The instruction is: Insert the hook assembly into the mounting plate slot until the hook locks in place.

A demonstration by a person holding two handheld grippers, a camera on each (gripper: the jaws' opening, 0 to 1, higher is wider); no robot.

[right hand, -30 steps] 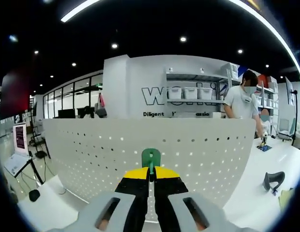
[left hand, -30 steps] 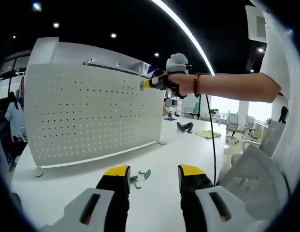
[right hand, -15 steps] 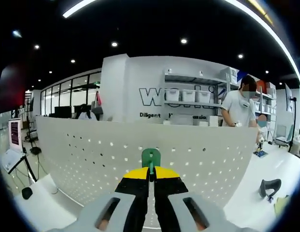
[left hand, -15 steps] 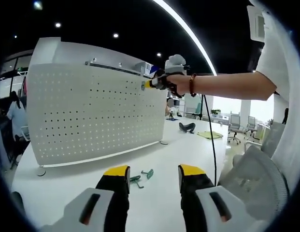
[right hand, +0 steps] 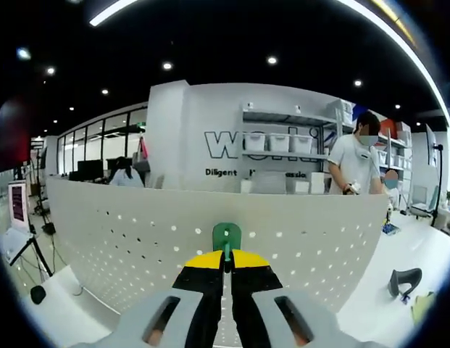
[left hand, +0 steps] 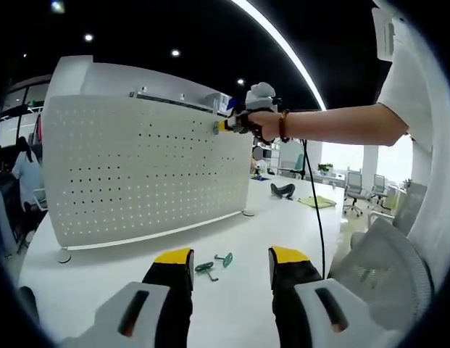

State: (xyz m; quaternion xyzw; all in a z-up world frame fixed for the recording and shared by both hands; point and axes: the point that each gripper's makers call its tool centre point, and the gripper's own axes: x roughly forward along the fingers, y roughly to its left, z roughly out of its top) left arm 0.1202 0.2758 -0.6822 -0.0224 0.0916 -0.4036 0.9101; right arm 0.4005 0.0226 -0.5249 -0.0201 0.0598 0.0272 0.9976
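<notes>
Standing upright on a white table (left hand: 239, 239), a white pegboard (left hand: 138, 174), right gripper (right hand: 226, 255) clamped on a green hook (right hand: 226, 235) held up near the board's top edge, left gripper (left hand: 228, 261) low over the table — jaws apart, two more green hooks (left hand: 214, 264) lying between them.

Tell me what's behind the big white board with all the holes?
Over the pegboard's top edge, the right gripper view shows shelves with storage boxes, wall lettering, and a person in a white shirt. Everything lower down is covered by the board; its holes are too small to see through.
</notes>
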